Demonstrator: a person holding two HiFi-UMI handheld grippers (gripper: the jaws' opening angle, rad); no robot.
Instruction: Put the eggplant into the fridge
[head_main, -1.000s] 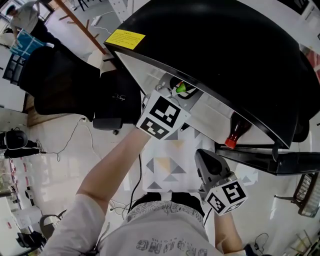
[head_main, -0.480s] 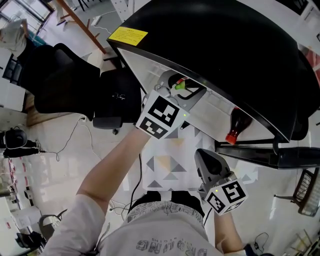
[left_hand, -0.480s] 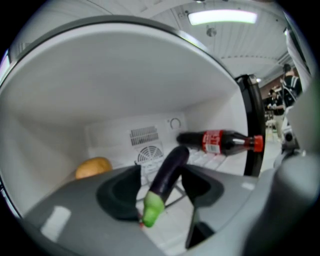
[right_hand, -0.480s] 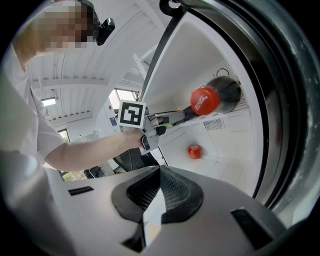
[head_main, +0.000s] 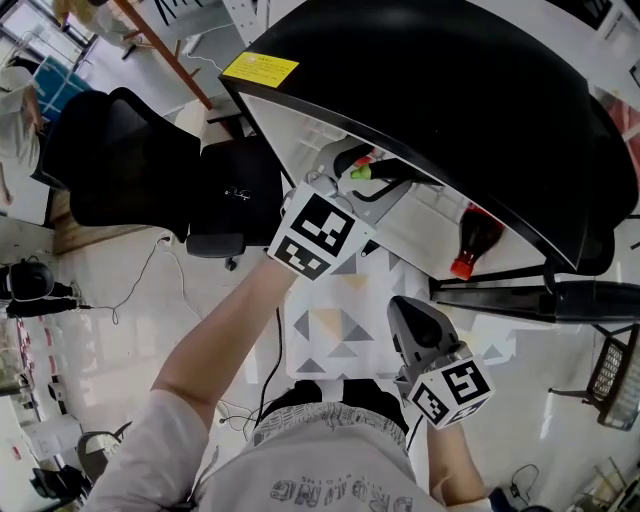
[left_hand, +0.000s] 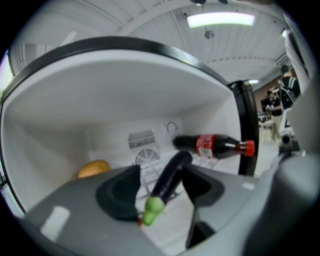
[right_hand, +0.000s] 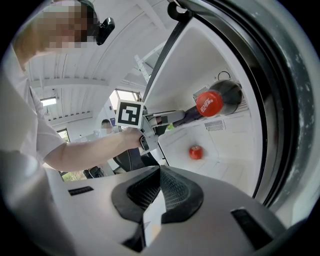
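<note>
Spread wide on the left gripper (left_hand: 161, 172), just been opening, pads (left_hand: 120, 192) pressing on nothing, though with the eggplant (left_hand: 170, 180) lying loose between. Green stem end near, purple body running far and right toward the cola bottle (left_hand: 210, 145). Down on the white shelf (left_hand: 167, 227) inside the fridge (left_hand: 125, 105), by the look of it. Hard to say whether brushing the right-hand pad.

Likely light and firm, with a glossy skin that could slip and would bruise under a hard squeeze. Best taken across the thick purple middle, never by the stem.

Farther left on the same shelf, a yellow round thing (left_hand: 93, 169).

Reaching in from the near side on a long, outstretched left forearm (head_main: 215, 345), tipped slightly downward, marker cube (head_main: 318, 235) facing up.

Over on the right gripper (right_hand: 159, 172): closed tight on nothing, held back near the body, aimed at the open fridge, with a red round thing (right_hand: 195, 152) beyond.

Looks placed. Next, probably, drawing straight back without catching the stem.
</note>
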